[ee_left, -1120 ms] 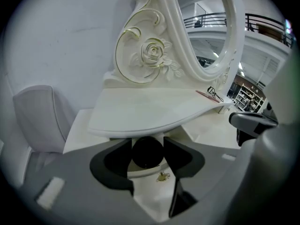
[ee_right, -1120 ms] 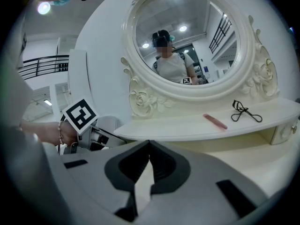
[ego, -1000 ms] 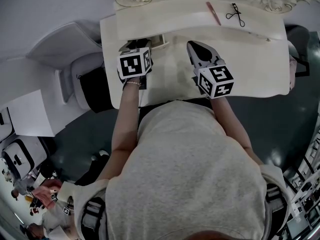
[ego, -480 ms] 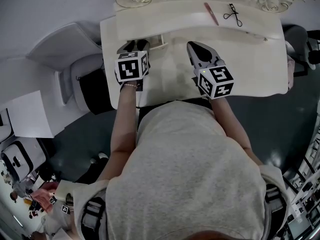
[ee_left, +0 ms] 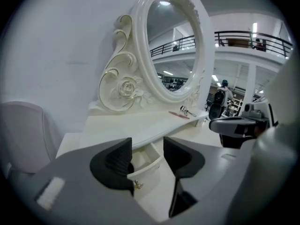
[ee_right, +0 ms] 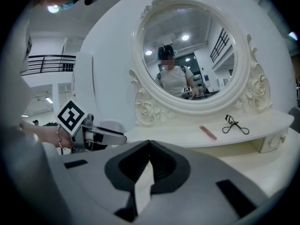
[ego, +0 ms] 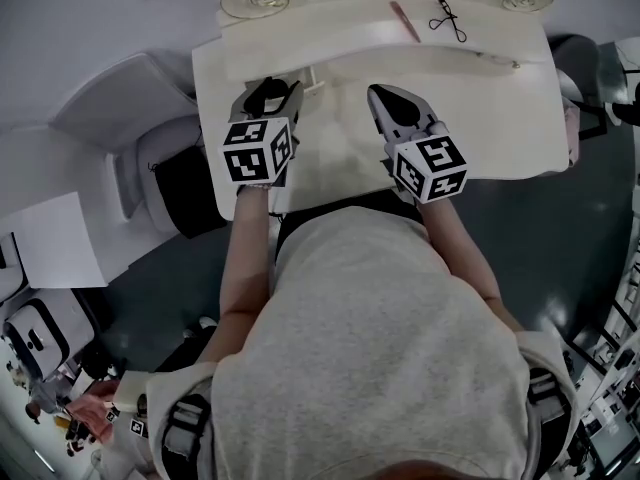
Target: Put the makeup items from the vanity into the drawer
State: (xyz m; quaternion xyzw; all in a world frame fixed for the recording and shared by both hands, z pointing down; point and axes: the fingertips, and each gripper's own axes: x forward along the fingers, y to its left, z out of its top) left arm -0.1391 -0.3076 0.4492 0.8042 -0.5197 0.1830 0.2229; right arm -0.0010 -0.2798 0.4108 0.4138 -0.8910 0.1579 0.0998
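A pink stick [ego: 405, 22] and a black eyelash curler [ego: 447, 20] lie on the white vanity's raised shelf [ego: 330, 28], below the mirror. Both show again in the right gripper view, the pink stick [ee_right: 208, 132] left of the eyelash curler [ee_right: 236, 124]. A small drawer [ee_left: 144, 159] with a gold knob [ee_left: 137, 184] stands pulled out under the shelf's left part. My left gripper [ee_left: 146, 144] is open, with the drawer front seen between its jaws but not touched. My right gripper [ee_right: 149, 143] is shut and empty over the tabletop [ego: 500, 118], short of the shelf.
An oval mirror [ee_right: 187, 60] in a carved white frame rises behind the shelf. A white chair [ego: 150, 118] stands left of the vanity. A second small drawer knob [ee_right: 283, 136] sits at the shelf's right end. Bags and a paper sheet lie on the dark floor.
My left gripper has drawn back slightly from the drawer towards the vanity's front edge. The right gripper has stayed where it was.
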